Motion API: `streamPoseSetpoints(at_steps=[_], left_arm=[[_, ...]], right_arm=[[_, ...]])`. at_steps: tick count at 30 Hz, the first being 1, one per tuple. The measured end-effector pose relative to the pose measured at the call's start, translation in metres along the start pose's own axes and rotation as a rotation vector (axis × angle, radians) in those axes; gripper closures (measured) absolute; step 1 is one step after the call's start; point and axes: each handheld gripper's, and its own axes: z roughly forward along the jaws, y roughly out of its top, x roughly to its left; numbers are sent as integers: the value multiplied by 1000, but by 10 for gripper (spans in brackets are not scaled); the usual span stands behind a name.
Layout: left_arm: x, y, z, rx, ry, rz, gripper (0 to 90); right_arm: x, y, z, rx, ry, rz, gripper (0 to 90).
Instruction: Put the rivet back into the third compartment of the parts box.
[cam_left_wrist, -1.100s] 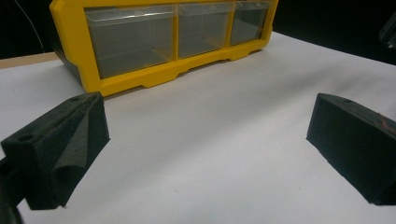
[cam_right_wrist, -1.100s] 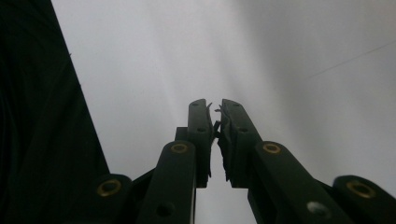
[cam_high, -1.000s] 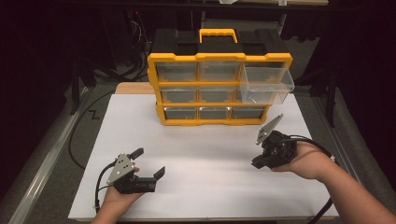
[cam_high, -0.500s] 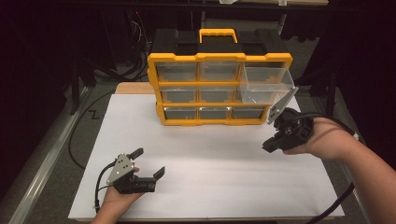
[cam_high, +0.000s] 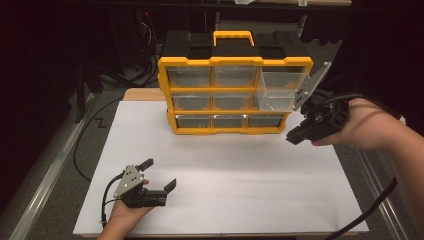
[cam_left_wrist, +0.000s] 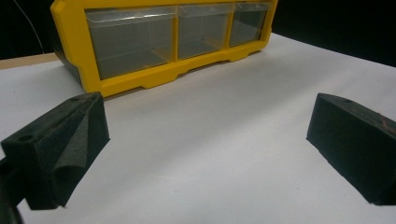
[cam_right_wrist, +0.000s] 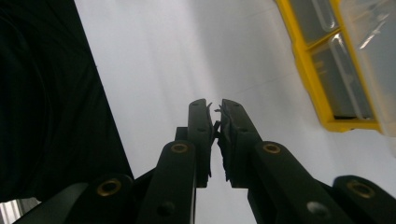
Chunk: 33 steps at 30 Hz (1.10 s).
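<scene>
A yellow and black organizer (cam_high: 235, 65) with clear drawers stands at the back of the white board (cam_high: 225, 190). Its top right drawer (cam_high: 280, 90) is pulled out. My right gripper (cam_high: 294, 138) is held up just right of the organizer, below that drawer, its grey plate (cam_high: 311, 86) beside the drawer's corner. In the right gripper view its jaws (cam_right_wrist: 215, 109) are pressed together with nothing between them, and the organizer (cam_right_wrist: 327, 88) is at the upper right. My left gripper (cam_high: 161, 174) rests low at the front left, open wide and holding nothing (cam_left_wrist: 205, 135), facing the bottom row of drawers (cam_left_wrist: 154, 37).
The white board lies on a table with dark edges. A metal rail (cam_high: 50, 170) and cables (cam_high: 85, 145) run along the left. A black cable (cam_high: 380, 200) trails from the right gripper at the lower right. Bare board lies between the two grippers.
The right hand has carried its gripper from the front right of the board back and up to the organizer's right side. The left gripper has stayed put.
</scene>
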Motion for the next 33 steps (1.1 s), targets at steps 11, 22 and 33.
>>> streamPoseSetpoints(at_steps=[11, 22, 33], left_arm=[[0, 0, 0, -1, -1, -1, 4], [0, 0, 0, -1, -2, -1, 4], [1, -1, 0, 3, -5, -5, 4]], right_arm=[[-14, 16, -35, -13, -46, 15, 839], [-32, 39, -45, -8, -74, 17, 839], [-56, 62, -45, -18, -103, 27, 839]])
